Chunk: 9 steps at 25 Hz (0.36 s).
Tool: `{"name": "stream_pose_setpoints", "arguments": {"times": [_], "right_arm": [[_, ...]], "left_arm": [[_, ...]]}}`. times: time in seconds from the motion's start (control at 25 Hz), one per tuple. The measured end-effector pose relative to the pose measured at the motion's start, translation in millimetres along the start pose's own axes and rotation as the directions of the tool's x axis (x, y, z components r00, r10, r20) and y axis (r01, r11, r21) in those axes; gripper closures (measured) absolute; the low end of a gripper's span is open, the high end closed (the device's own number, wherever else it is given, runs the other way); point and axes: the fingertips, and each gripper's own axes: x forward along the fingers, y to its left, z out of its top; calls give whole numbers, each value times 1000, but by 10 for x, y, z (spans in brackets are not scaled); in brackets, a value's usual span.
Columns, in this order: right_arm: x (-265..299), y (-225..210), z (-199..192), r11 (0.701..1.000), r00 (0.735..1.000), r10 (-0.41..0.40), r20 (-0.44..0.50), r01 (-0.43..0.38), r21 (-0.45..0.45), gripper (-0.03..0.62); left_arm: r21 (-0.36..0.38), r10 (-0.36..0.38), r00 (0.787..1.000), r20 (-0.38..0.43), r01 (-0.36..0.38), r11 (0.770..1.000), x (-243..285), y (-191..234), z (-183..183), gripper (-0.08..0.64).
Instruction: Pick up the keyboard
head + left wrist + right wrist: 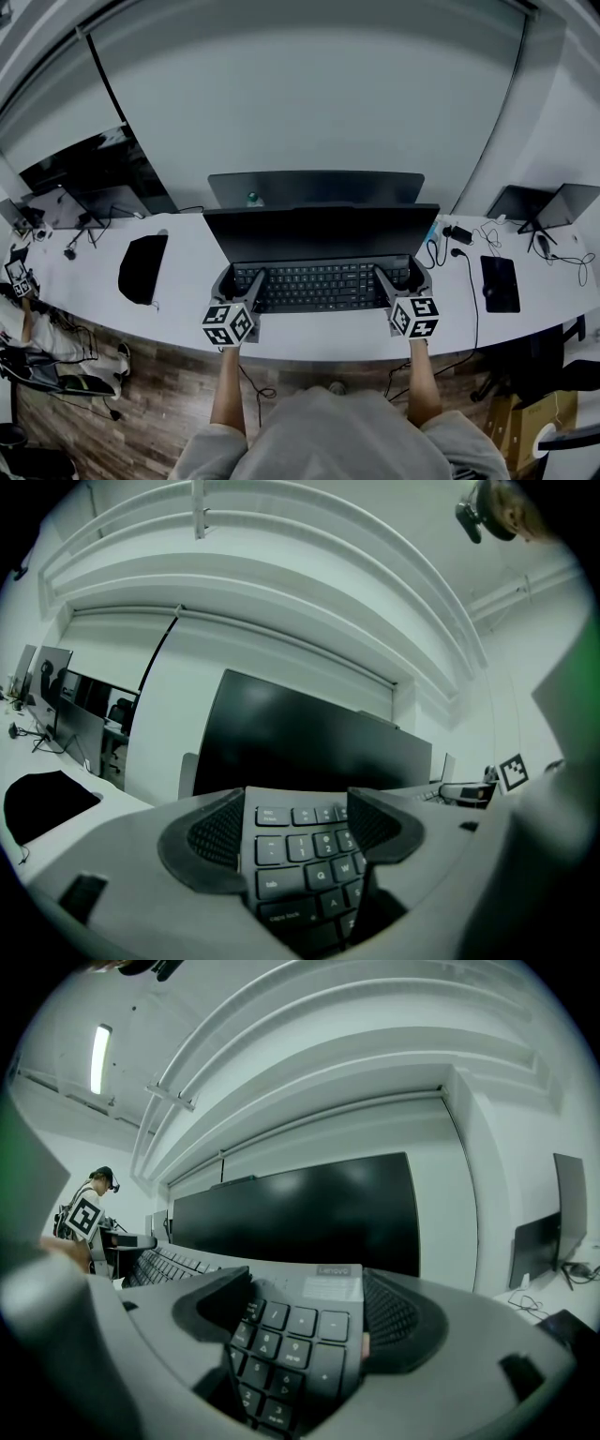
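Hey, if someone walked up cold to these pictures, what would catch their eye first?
First the black keyboard at the middle of the long white desk, clamped at both ends: the left gripper has its jaws on the left end, the right gripper on the number-pad end. Right behind it stands a wide dark monitor.

Matt plastic keyboard (pixel 323 286), smooth desk (pixel 187 281), wood-plank floor (pixel 141 394).
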Motion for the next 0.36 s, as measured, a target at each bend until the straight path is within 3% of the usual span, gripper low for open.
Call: {"name": "stream_pose_setpoints", "arguments": {"times": [0.36], "right_arm": [[15,-8,3,1000,1000,3,-9,-3,-5,227]], "left_arm": [[-3,5,1000,-2,-5,1000,11,8,-1,239]]}}
